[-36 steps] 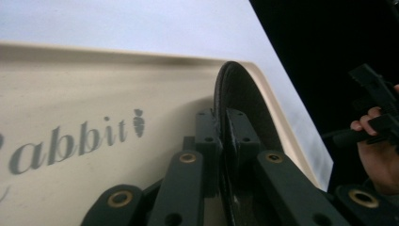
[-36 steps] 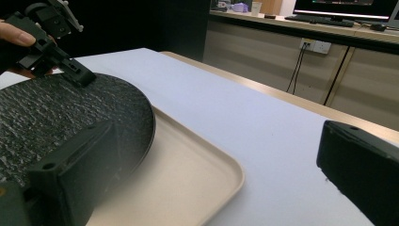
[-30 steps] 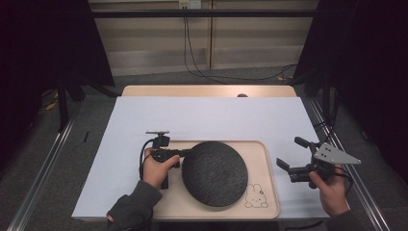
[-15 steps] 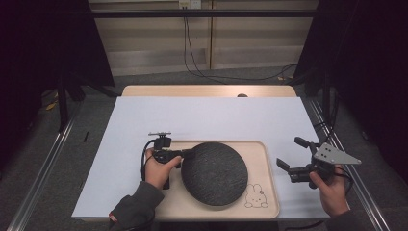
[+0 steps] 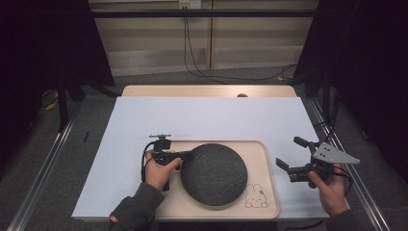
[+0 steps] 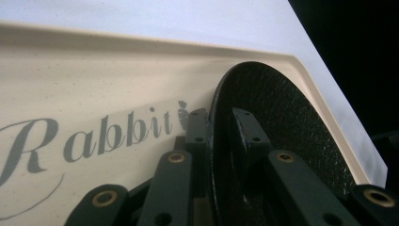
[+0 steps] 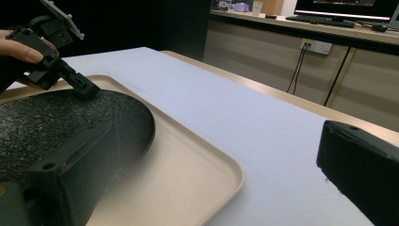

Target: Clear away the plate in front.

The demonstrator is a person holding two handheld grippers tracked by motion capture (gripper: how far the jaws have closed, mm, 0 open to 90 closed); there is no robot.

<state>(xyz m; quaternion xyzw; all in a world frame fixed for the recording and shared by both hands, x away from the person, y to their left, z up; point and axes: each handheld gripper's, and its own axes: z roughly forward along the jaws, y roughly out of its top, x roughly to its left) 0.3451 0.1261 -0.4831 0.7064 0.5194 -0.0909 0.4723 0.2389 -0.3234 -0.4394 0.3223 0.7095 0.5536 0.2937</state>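
High view is giving me the whole table: a black round plate [image 5: 213, 174] is lying flat on a pale wooden tray [image 5: 265, 192], which is sitting on a white sheet [image 5: 207, 118] covering the table [image 5: 207, 90]. The plate is resting left of the tray's middle, and a small rabbit drawing [image 5: 253, 196] is showing on the bare wood just beside its lower right edge.

I am watching my left gripper [image 5: 186, 155] reaching in from the tray's left side, with the hand [image 5: 158, 169] behind it lying over the tray's left rim. Its jaws are closing on the plate's left edge. Left gripper view is confirming this: the two black jaws are sitting one on each side of the plate's rim [image 6: 221, 117], clamped on it, with one jaw over the rough dark top and the other against the underside. The plate [image 6: 287, 127] is looking tilted in that view, but the camera is turning with the hand, so I cannot tell whether the edge is lifting off the tray [image 6: 94, 70]. The word "Rabbit" [image 6: 89, 139] is printed on the wood beside it.

My right gripper [image 5: 292, 155] is hovering off the tray's right edge, above the white sheet, well apart from the plate. Its fingers are standing wide apart, holding nothing. Right gripper view is showing the plate [image 7: 70, 122] and the left gripper [image 7: 87, 89] gripping its far edge.
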